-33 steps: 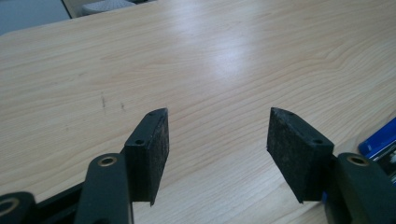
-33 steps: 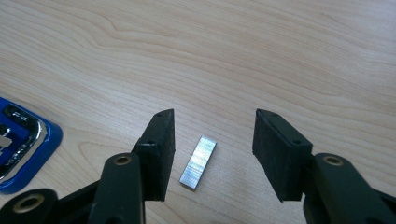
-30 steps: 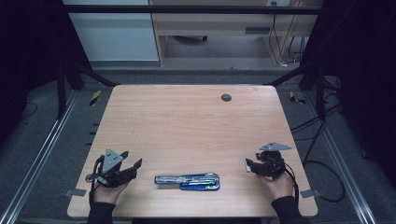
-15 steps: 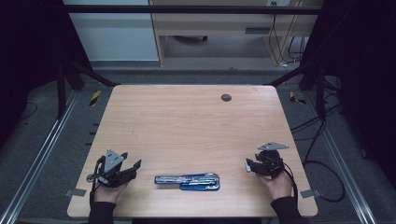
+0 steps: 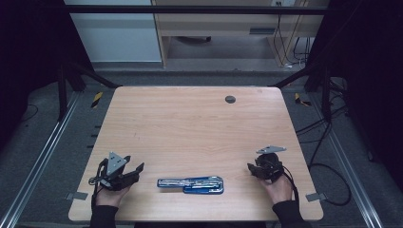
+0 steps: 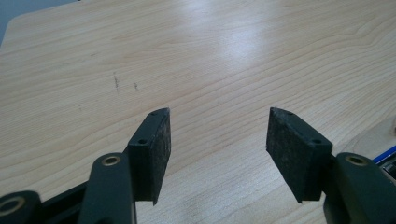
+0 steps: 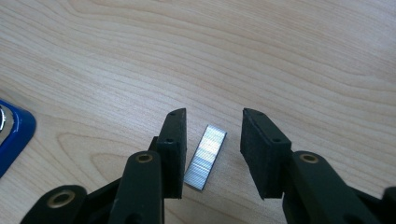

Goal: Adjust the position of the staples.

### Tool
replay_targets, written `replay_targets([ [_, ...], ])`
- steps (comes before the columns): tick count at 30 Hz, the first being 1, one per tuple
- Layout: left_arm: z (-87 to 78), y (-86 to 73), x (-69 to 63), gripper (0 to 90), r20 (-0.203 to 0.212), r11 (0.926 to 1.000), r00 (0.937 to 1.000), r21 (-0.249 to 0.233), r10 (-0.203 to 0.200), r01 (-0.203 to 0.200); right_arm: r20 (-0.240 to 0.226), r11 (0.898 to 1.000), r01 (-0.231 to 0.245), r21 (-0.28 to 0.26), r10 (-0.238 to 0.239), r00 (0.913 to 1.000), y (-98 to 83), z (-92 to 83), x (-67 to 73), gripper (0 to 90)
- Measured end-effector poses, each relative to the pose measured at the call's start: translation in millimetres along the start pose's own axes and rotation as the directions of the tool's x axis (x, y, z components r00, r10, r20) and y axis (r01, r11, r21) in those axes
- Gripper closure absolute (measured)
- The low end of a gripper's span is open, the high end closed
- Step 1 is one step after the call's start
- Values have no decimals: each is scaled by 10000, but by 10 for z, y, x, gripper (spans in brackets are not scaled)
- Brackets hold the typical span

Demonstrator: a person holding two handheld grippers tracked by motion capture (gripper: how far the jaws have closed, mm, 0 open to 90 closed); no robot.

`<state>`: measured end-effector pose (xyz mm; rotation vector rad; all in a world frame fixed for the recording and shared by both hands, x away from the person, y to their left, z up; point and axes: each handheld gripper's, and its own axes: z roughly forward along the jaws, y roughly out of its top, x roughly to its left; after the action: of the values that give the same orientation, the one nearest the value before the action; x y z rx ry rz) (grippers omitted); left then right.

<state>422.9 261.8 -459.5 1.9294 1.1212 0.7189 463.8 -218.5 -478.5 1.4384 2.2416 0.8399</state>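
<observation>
Your right gripper [image 7: 212,154] has just been closing around the strip of staples [image 7: 205,157], which lies flat on the table [image 5: 190,123] between the jaws, but the pads aren't on it yet, so nothing's picked up. The blue stapler [image 5: 192,184] lies open near the front edge, not loaded yet. Your left gripper [image 6: 217,156] sits with jaws spread wide, holding nothing.
</observation>
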Motion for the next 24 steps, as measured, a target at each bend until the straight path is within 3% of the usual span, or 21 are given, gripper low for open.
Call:
replay_targets([
  [24, 10, 1, -6, 404, 47, 9999, 10000, 121, 42, -43, -100, 9986, 199, 482, -194, 9998, -16, 67, 9, 759],
])
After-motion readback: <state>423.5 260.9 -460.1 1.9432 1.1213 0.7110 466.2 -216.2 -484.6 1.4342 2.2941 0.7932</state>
